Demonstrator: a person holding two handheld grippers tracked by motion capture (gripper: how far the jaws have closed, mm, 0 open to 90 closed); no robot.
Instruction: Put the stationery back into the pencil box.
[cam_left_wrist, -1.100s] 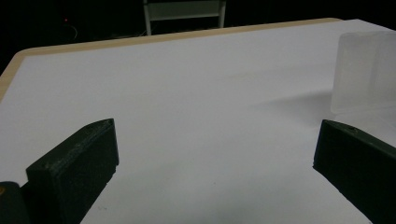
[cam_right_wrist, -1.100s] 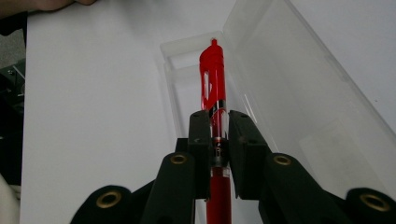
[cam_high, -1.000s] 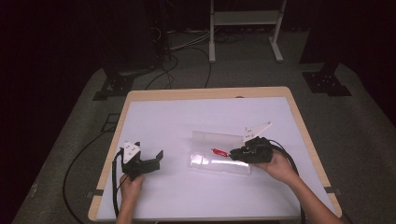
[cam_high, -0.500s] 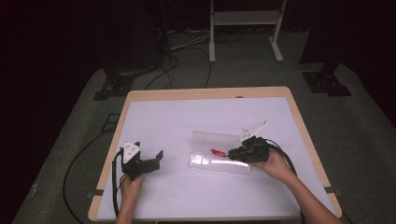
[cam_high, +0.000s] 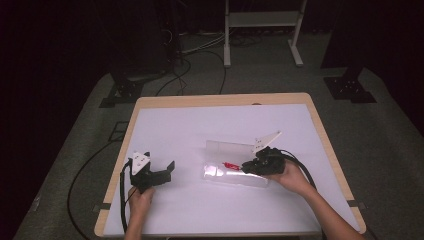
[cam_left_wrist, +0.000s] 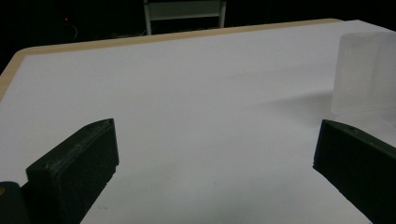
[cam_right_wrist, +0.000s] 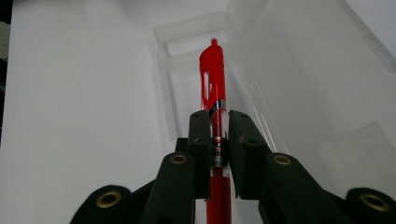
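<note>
right claw (cam_high: 248, 166): clamped on the red pen (cam_right_wrist: 213, 88), jaws pressed against the barrel on both sides, partway along its length.
red pen: held level with the worktop, its clip end reaching out over the tray of the clear plastic case (cam_high: 235, 175); whether it touches the tray floor cannot be told.
clear plastic case: lies open near the middle of the worktop (cam_high: 200, 125), lid (cam_high: 231, 147) raised on the far side; in the right gripper view the lid rises to the right of the pen.
left claw (cam_high: 169, 169): jaws wide apart, nothing between them, pointing toward the case and well apart from it; the case's corner shows at the upper right of the left gripper view.
hands: right hand (cam_high: 287, 175) grips its tool beside the case; left hand (cam_high: 140, 200) rests near the worktop's near-left edge.
</note>
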